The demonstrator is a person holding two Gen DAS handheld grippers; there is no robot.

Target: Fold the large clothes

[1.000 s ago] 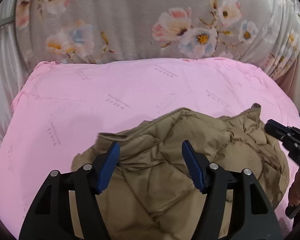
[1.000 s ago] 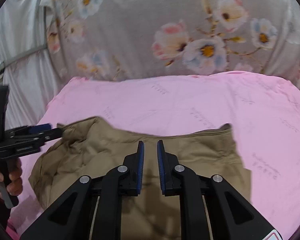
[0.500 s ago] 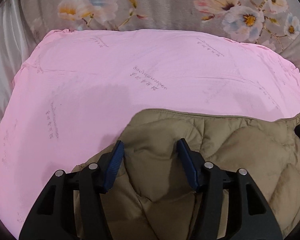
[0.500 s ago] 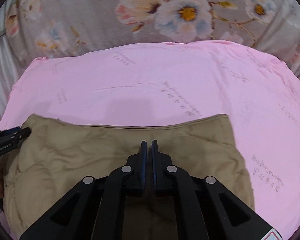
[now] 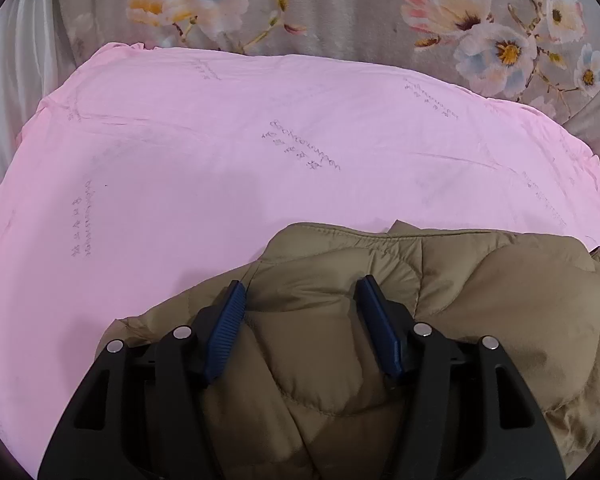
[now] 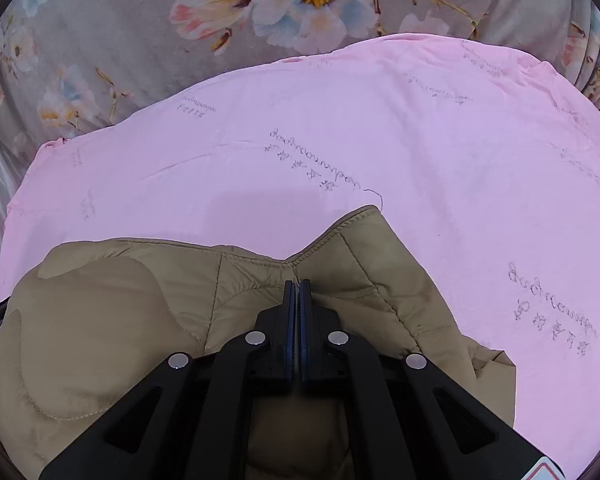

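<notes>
A pink sheet covers the bed, floral fabric behind. On its near part lies the tan quilted jacket. The left claw is opening astride a puffy fold; the right claw is clamped, seemingly pinching the hem, which may slip.

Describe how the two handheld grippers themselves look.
Both the left gripper and the right gripper are matte black plastic, with angular cut-out linkage arms, round silver pivot pins and ribbed blue finger pads. No cables or sleeves show.

Soft, even indoor light, faint shadows, sharp focus, strong fisheye bending at edges.
</notes>
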